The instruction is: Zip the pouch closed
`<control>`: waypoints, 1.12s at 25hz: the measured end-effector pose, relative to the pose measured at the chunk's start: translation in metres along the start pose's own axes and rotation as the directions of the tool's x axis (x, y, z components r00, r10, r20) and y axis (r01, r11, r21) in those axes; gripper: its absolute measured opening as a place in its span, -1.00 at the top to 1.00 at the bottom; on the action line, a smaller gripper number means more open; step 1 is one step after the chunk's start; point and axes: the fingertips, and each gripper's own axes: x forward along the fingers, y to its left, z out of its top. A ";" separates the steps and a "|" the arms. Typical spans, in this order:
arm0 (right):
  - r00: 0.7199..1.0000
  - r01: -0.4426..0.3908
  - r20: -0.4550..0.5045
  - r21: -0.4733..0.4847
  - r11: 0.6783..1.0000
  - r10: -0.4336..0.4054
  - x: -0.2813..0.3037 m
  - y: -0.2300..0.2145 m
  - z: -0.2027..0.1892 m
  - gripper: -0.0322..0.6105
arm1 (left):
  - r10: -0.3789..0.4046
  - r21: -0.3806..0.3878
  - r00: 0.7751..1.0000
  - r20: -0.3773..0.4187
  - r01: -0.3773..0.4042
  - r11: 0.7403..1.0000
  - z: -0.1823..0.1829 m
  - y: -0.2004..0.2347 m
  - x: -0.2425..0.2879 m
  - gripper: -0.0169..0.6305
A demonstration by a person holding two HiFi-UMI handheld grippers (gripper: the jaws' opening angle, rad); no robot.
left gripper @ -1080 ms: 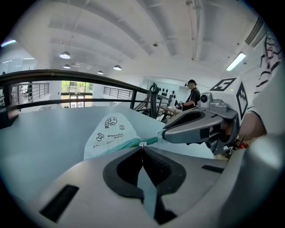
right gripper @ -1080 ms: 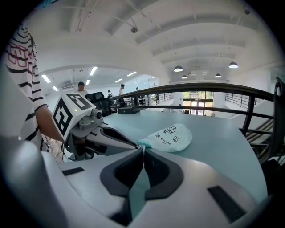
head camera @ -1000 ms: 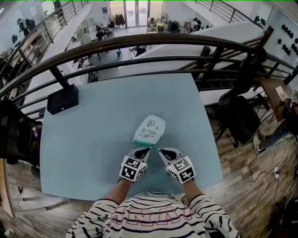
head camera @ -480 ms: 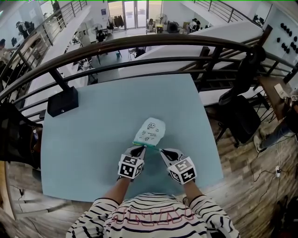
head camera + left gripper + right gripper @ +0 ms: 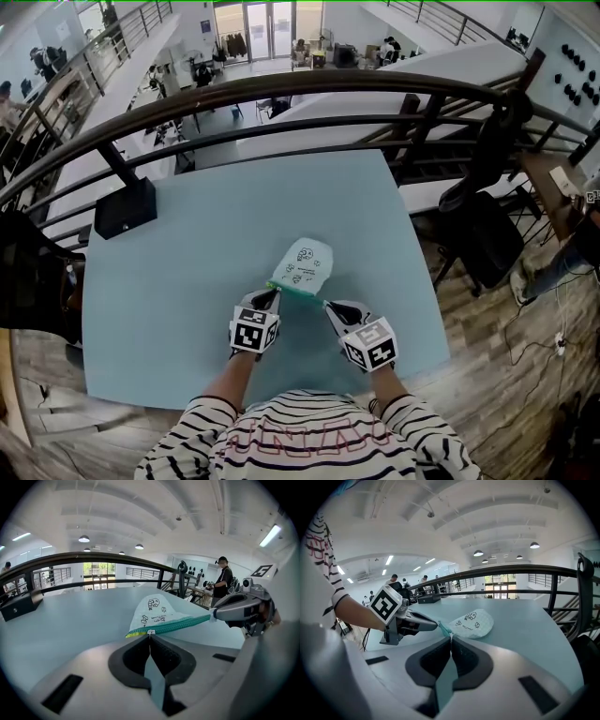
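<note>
While left tongs [image 5: 273, 292] pinch the zipper pull [image 5: 150, 632], right tongs [image 5: 450, 637] clench the pouch [image 5: 472, 622] end.

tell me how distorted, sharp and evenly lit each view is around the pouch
Head view: wide lens bows the railing into an arc; pouch sharp, evenly lit, hardly any shadow. Left gripper view: fisheye with black corners, pouch crisp. Right gripper view: same fisheye corners, ceiling lamps bright, no glare on the pouch.

The pouch [image 5: 302, 265] lies on the table [image 5: 216, 234], a box [image 5: 125, 206] behind-left.
</note>
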 end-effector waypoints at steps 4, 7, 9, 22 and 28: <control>1.000 0.024 0.003 0.006 1.000 -0.024 -0.002 -0.004 0.000 0.79 | 0.022 0.005 1.000 -0.011 -0.022 1.000 0.000 0.007 -0.001 0.87; 1.000 0.031 0.004 0.017 0.999 -0.031 -0.003 -0.008 0.000 0.79 | 0.033 0.001 0.999 -0.019 -0.033 0.999 -0.002 0.018 -0.003 0.87; 1.000 0.032 -0.001 0.022 0.999 -0.031 -0.001 -0.008 -0.002 0.79 | 0.040 0.018 0.999 -0.023 -0.040 0.999 -0.001 0.022 -0.002 0.87; 0.996 0.069 -0.069 0.111 0.991 -0.062 0.017 0.003 -0.037 0.79 | 0.019 0.124 0.986 -0.166 0.001 0.992 -0.022 0.032 0.008 0.86; 0.989 0.128 -0.098 0.155 0.980 -0.114 0.023 0.005 -0.047 0.79 | 0.004 0.135 0.981 -0.195 0.023 0.991 -0.033 0.032 0.008 0.86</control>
